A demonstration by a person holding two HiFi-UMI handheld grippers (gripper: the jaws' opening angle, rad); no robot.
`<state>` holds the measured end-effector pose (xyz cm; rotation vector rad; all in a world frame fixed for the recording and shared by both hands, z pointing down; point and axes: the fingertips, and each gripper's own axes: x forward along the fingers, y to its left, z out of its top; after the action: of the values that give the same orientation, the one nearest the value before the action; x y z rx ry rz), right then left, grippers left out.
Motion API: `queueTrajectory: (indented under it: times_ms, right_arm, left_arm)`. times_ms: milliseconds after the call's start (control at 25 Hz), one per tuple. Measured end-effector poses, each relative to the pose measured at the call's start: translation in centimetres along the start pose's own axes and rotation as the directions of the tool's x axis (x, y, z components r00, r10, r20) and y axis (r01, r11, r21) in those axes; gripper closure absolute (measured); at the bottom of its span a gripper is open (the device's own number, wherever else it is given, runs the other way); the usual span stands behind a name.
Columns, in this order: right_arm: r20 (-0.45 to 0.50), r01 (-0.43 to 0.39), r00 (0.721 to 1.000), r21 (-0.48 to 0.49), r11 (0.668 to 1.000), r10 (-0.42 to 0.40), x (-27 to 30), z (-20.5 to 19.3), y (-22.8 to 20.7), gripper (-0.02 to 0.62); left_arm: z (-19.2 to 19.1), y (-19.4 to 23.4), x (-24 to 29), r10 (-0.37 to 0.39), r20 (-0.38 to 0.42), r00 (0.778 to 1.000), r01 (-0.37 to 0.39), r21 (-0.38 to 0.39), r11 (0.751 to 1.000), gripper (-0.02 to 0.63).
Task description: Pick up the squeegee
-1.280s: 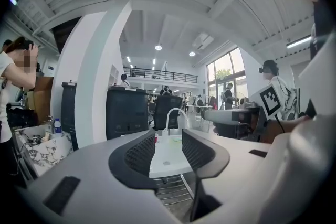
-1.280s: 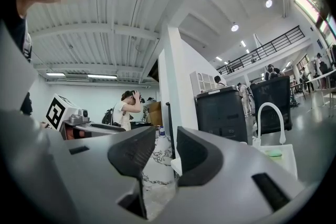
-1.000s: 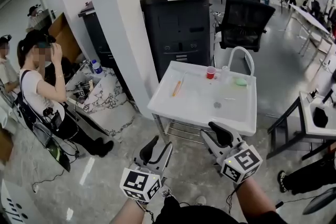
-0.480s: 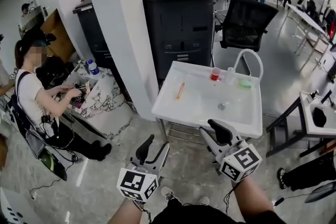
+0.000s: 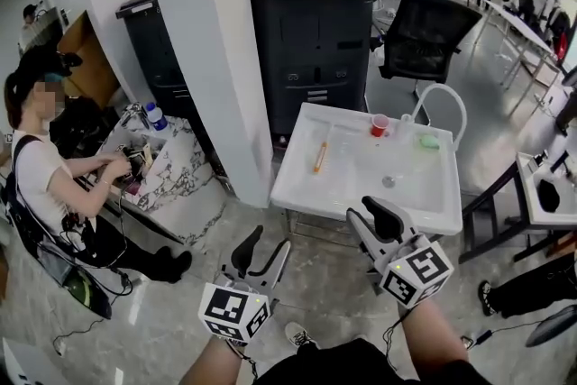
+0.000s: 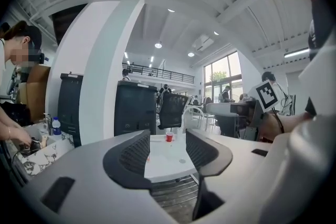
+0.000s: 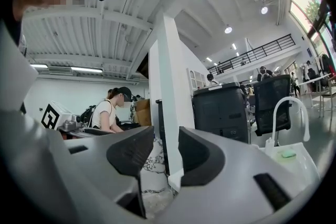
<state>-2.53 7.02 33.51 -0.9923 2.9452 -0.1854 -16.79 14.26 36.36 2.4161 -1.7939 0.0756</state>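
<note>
The white sink table (image 5: 353, 174) is serving as the reference landmark. The squeegee (image 5: 320, 157) appears to be the slim orange item; it is lying flat on the left part of the table's surface, apart from everything else on it. A red cup (image 5: 380, 124) is standing at the far edge of the table, and a green sponge (image 5: 429, 141) is lying at its far right corner, below the white arched faucet (image 5: 439, 102).

The left gripper (image 5: 268, 242) is hovering over the floor, short of the table's near left corner. Its jaws are opening – already standing wide – and nothing is between them. The left gripper view is framing the tabletop through the gap.

The right gripper (image 5: 373, 221) is hovering at the table's near rim, toward its right side. Its jaws are standing apart with a narrower gap – nothing is gripped.

A black printer cabinet (image 5: 311, 32) is standing just behind the table, and a white pillar (image 5: 207, 41) is rising to its left.
</note>
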Motion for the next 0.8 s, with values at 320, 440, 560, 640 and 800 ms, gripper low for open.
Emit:
queueTrajectory:
  times_ms: [320, 440, 560, 640, 800]
  right_arm:
    - [-0.003, 0.031, 1.000, -0.010, 0.999, -0.031, 1.6, 0.1, -0.4, 0.433]
    - [-0.002, 0.043, 0.999, -0.008, 0.999, -0.043, 1.9, 0.1, -1.3, 0.433]
    - [0.002, 0.048, 0.999, -0.003, 0.999, -0.048, 2.3, 0.1, -2.5, 0.433]
    - [0.003, 0.047, 0.999, -0.001, 0.999, -0.047, 2.7, 0.1, -3.6, 0.433]
    - [0.008, 0.041, 0.999, 0.009, 0.999, -0.041, 3.6, 0.3, -6.3, 0.433]
  left_arm:
    - [-0.1, 1.9, 0.8, -0.018, 0.003, 1.000, 0.018, -0.006, 1.000, 0.385]
    - [-0.2, 2.1, 1.5, -0.024, -0.002, 1.000, 0.024, -0.009, 1.000, 0.385]
    - [-0.3, 2.1, 2.6, -0.024, -0.008, 1.000, 0.024, -0.008, 1.000, 0.383]
    - [-0.4, 2.1, 3.6, -0.022, -0.012, 1.000, 0.022, -0.006, 1.000, 0.383]
    - [-0.1, 1.9, 6.3, -0.017, -0.025, 1.000, 0.017, 0.003, 1.000, 0.382]
